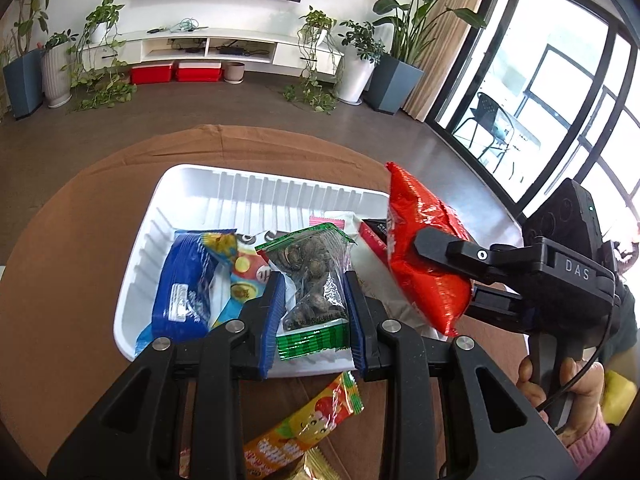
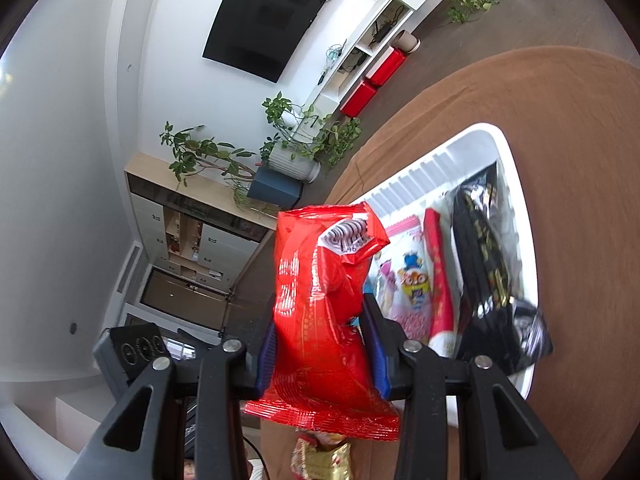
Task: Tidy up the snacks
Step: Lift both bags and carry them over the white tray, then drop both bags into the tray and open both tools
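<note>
Bright daylight comes in through the big window (image 1: 560, 92), which looks washed out and white. The red bag (image 1: 428, 248) shines with glare. Both pictures bend at the dark round edges, and the black packet (image 2: 492, 276) looks blurry.

The tray (image 1: 140, 248) rests on the table (image 1: 72, 240). Inside it, one snack pack (image 1: 184, 280) lies at the left. A clear-fronted pack (image 1: 316, 276) is held above the tray's near edge; a second bag (image 1: 424, 248) is held to its right. Another wrapper (image 1: 308, 424) lies on the table, near side of the tray.
</note>
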